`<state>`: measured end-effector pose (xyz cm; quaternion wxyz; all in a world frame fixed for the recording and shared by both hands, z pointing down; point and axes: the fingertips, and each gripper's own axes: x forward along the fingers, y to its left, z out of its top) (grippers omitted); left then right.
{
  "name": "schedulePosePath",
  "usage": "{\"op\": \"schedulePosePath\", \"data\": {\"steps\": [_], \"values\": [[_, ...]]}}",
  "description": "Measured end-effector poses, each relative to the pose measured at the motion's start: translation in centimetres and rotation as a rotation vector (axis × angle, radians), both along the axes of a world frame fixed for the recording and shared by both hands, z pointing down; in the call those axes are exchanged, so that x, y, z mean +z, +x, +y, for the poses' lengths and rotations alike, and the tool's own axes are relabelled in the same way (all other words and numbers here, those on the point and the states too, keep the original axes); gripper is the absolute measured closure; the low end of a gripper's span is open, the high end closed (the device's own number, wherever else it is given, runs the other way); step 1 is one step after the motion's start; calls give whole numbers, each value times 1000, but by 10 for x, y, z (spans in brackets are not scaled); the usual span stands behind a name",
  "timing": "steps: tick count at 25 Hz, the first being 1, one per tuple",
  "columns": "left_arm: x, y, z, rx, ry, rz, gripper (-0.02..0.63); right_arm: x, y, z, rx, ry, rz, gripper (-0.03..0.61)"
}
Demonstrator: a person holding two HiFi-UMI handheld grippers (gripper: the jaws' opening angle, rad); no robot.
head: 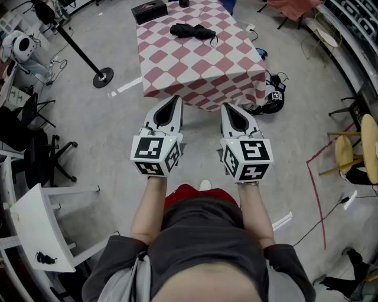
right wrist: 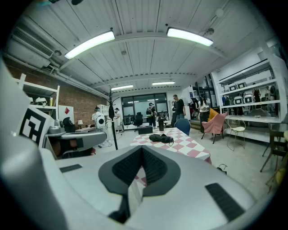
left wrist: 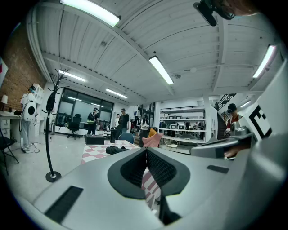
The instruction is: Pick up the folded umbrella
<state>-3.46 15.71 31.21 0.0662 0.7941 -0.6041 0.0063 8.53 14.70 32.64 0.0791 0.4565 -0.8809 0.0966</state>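
Black and folded, the umbrella (head: 193, 30) lies on the far half of the red-and-white checked counter (head: 198, 68), near a black box (head: 149, 10) and well apart from both grippers. The left gripper (head: 175, 101) and right gripper (head: 228, 108) hang side by side over the grey floor (head: 106, 138) short of the counter, each with its fingers pressed together on nothing.

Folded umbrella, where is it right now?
In the head view, the folded umbrella lies at the top centre, on the far part of the checkered table, just right of a black box.
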Motion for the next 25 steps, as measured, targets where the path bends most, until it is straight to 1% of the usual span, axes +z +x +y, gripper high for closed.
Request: {"op": "schedulePosePath", "data": {"steps": [12,19,25], "values": [[9,11,-4,-22,-26,-7,600,5,3,-6,-39,5,22,560],[13,15,-10,-50,-37,-16,600,6,14,-17,-35,-3,-8,560],[8,25,-14,-43,-26,12,600,1,28,-26,-27,7,-29,560]]}}
